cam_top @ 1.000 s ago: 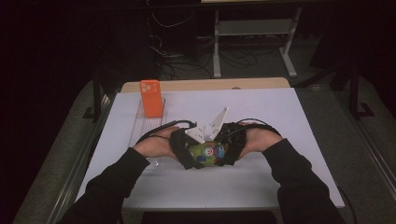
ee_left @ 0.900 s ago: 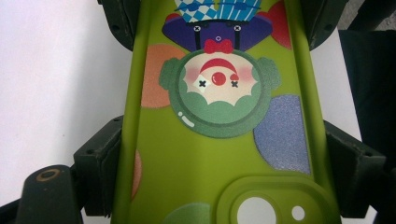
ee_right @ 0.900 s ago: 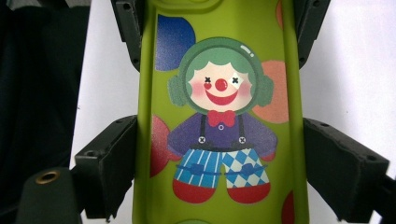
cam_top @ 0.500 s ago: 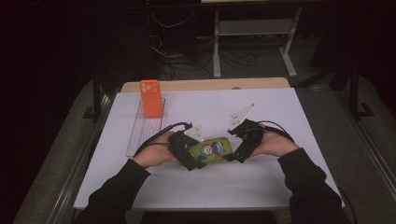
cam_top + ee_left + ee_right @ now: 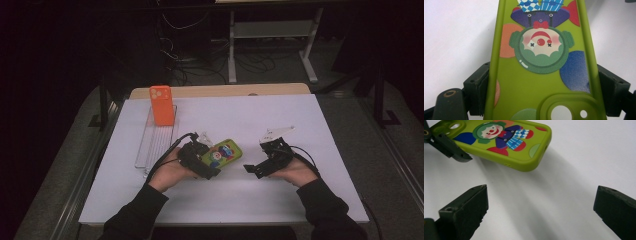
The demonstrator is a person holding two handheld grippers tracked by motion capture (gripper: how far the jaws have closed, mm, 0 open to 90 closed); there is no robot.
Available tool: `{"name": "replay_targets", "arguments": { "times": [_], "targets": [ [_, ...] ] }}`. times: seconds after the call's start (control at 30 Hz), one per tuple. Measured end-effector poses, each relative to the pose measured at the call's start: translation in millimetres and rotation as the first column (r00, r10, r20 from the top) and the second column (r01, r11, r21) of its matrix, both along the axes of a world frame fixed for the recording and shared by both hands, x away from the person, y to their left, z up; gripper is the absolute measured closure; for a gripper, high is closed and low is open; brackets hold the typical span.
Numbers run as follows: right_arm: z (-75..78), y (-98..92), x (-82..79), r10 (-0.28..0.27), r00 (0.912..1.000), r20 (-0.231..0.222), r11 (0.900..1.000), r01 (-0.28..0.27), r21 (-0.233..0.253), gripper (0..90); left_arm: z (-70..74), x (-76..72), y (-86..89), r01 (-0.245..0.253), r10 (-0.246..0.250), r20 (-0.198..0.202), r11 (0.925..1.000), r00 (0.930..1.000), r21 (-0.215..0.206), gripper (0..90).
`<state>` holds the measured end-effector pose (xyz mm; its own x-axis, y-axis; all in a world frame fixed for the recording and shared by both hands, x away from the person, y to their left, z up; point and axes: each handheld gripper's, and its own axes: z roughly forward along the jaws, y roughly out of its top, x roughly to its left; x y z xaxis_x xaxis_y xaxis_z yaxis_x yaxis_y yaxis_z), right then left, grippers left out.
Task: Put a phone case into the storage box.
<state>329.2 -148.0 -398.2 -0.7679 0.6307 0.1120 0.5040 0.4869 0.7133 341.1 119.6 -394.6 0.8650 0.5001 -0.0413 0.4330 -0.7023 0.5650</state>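
two phone cases are on the white table top point(image 5: 300, 120): one lime-green rubbery phone case printed with a clown point(image 5: 222, 153) and one plain orange phone case point(image 5: 161, 105). the green case is near the middle of the table, pinched across its width at the camera-cutout end by the left gripper point(image 5: 206, 165); in the left gripper view one black jaw presses on each long edge of the case, and in the right gripper view its far end hangs just clear of the surface, with a shadow beneath. the printed side carries one clown figure with a green ruff, a red nose and a checked blue-and-white body, among several coloured circles. one large round camera hole and one small hole show in the case's raised corner panel. the right gripper point(image 5: 254, 169) sits just beside the case on its right, not touching it, its two jaws spread wide apart with bare table between them. the orange case stands upright at the far end of one clear, ribbed plastic rack point(image 5: 152, 147) on the table's left side, well apart from both grippers. two dark-sleeved forearms come in from the near edge.
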Motion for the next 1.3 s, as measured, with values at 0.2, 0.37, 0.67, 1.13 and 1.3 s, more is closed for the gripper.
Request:
{"name": "replay_targets", "arguments": {
  "times": [0.2, 0.37, 0.67, 1.13, 1.3],
  "targets": [
    [-13.5, -2.8, -11.6, -0.083, 0.9962, 0.025, 0.995, 0.082, 0.054, 0.0, 4.3, -1.3, 3.2, -0.004, 0.003, -0.013, 0.9998, 0.9999, -0.020, 15.5],
    [-17.0, 1.2, -15.9, -0.102, 0.9937, 0.046, 0.994, 0.100, 0.045, 0.0, 6.3, -1.5, 3.7, -0.011, 0.010, -0.019, 0.9994, 0.9998, -0.033, 15.5],
    [-18.9, 5.8, -16.4, -0.107, 0.9920, 0.068, 0.994, 0.104, 0.042, 0.0, 6.3, 0.0, 5.8, -0.011, 0.010, -0.021, 0.9995, 0.9997, -0.028, 15.5],
    [-20.0, 2.4, -15.5, -0.107, 0.9721, 0.209, 0.992, 0.120, -0.050, 0.0, 5.5, -0.3, 5.3, -0.004, 0.004, -0.029, 0.9998, 0.9996, -0.019, 15.5],
    [-19.0, 4.9, -18.9, -0.090, 0.9609, 0.262, 0.990, 0.114, -0.077, 0.0, 5.2, -0.5, 5.2, 0.001, -0.002, -0.033, 0.9998, 0.9994, -0.020, 15.6]
  ]
}}
